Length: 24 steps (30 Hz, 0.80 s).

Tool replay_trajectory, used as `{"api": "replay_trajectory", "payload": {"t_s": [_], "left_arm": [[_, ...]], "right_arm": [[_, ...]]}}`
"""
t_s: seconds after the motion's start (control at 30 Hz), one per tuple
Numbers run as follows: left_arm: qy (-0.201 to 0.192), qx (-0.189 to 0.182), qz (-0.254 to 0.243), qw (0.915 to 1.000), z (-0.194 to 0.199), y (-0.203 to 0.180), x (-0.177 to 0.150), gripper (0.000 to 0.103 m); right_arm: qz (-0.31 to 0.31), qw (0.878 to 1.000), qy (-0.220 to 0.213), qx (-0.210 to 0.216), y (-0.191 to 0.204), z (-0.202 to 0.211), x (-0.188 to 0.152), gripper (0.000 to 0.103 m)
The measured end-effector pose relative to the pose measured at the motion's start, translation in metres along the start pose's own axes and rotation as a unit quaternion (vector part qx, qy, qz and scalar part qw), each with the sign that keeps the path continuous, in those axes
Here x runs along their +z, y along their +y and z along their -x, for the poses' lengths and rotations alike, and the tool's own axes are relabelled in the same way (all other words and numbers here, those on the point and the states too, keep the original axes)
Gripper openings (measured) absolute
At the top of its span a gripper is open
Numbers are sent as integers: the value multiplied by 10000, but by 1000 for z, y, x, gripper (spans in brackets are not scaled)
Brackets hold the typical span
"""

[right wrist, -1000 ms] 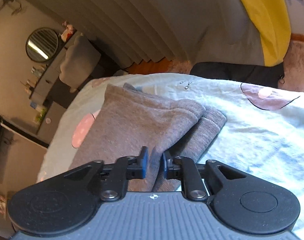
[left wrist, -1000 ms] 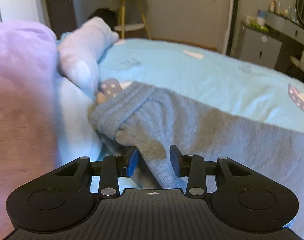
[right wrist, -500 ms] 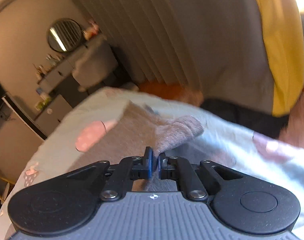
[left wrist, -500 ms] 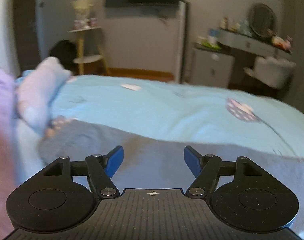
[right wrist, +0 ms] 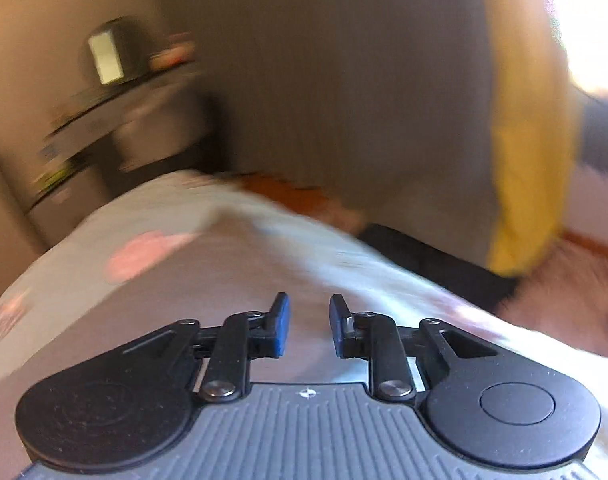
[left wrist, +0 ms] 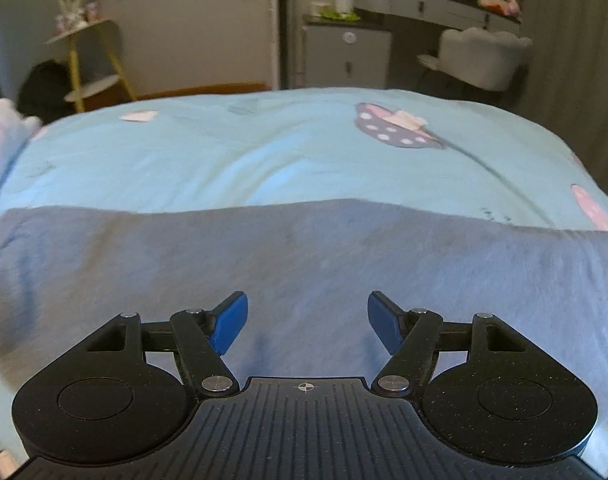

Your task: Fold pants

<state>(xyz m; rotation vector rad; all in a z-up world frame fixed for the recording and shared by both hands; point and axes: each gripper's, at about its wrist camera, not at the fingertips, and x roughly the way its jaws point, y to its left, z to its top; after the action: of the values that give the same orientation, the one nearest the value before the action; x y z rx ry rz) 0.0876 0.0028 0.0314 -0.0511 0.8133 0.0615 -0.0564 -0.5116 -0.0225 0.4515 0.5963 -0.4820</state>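
Observation:
The grey pants lie flat across the near part of the light blue bedsheet in the left wrist view. My left gripper is wide open and empty just above the grey fabric. In the blurred right wrist view the pants show as a grey-brown sheet under my right gripper, which is open with a small gap and holds nothing.
A pale pink pillow or blanket lies at the bed's left edge. Beyond the bed stand a yellow-legged side table, a grey cabinet and a grey chair. A grey and yellow curtain hangs past the bed's far side.
My left gripper let go of the pants' waistband, opened wide and swung right over the flat fabric. My right gripper was shut on the pants' leg end half a second ago and has opened.

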Motion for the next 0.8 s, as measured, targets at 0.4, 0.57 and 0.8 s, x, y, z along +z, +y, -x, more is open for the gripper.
{"api": "replay_trajectory", "payload": {"t_s": [0.4, 0.57, 0.8], "left_arm": [[346, 314, -441, 9979, -80, -22, 11, 89], [289, 364, -419, 9980, -86, -12, 12, 103], [340, 295, -415, 9981, -54, 9, -4, 98]], "right_arm": [[2721, 9307, 1151, 2156, 244, -57, -74, 36], [2895, 9333, 995, 1876, 257, -76, -80, 44], [1468, 9637, 1200, 1880, 171, -63, -50, 49]]}}
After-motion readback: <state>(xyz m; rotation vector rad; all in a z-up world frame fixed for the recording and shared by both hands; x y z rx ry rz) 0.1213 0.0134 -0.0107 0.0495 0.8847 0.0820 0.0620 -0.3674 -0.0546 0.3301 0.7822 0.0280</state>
